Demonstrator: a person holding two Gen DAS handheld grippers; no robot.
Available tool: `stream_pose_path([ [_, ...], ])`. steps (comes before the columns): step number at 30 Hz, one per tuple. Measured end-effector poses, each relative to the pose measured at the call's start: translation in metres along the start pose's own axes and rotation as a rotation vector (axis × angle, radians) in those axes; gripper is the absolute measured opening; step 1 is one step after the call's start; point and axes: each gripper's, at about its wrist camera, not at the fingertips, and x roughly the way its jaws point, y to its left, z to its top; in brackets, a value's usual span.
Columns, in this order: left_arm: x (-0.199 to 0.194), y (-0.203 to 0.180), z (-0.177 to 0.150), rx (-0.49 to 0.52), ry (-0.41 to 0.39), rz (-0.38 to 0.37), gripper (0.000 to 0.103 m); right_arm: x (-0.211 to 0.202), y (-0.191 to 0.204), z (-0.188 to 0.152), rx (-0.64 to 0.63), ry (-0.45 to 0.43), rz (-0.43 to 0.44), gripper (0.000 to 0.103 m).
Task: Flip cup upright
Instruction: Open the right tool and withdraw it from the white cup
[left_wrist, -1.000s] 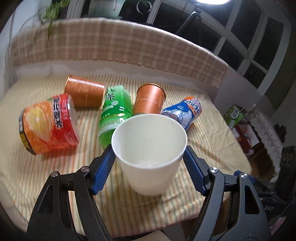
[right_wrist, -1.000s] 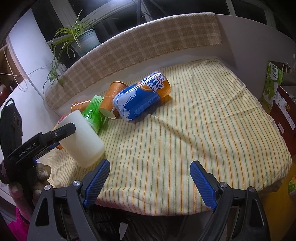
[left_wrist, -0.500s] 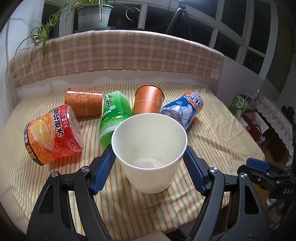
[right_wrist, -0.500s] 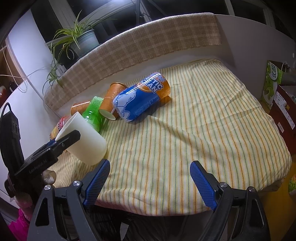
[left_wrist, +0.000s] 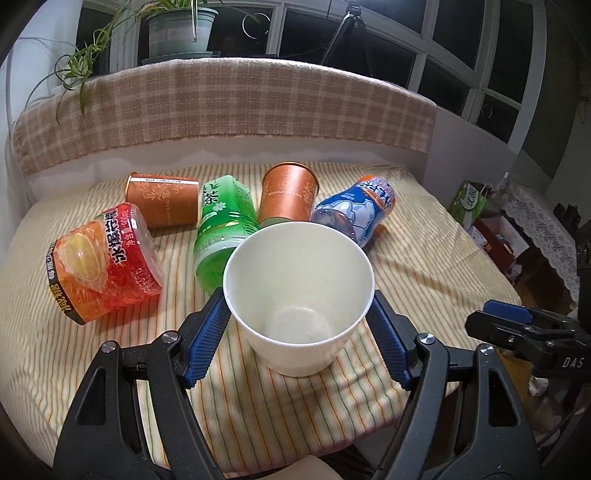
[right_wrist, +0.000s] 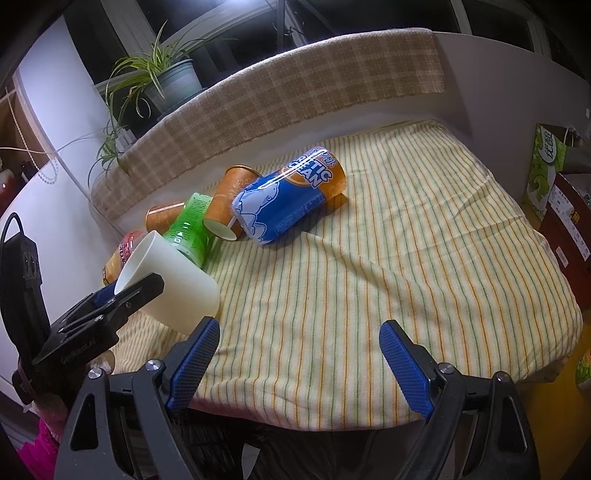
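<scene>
White paper cup (left_wrist: 298, 295) clamped between my left gripper (left_wrist: 297, 328) fingers, mouth tilted toward camera; my right gripper (right_wrist: 295, 363) wide open, holding nothing.

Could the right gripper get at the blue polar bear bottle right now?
Probably yes: the right gripper is open and empty, and only bare striped cloth lies between it and the blue bottle.

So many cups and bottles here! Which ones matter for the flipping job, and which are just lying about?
In use:
white cup, tilted
left gripper, clamped on it

Lying about:
red jar
green bottle
two copper cups
blue bottle
right gripper, open, holding nothing
</scene>
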Motion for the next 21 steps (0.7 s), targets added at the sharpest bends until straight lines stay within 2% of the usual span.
stream_pose_path([
  [10, -0.001, 0.001, -0.006, -0.012, 0.039, -0.048, 0.082, -0.005, 0.003, -0.001, -0.009, -0.012, 0.005, 0.090],
  [12, -0.003, 0.003, -0.008, -0.013, 0.045, -0.051, 0.088, -0.006, 0.004, -0.001, -0.012, -0.015, 0.005, 0.090],
  [21, -0.023, 0.022, -0.021, -0.032, 0.023, -0.008, 0.089, -0.007, 0.014, -0.002, -0.042, -0.041, 0.000, 0.090],
])
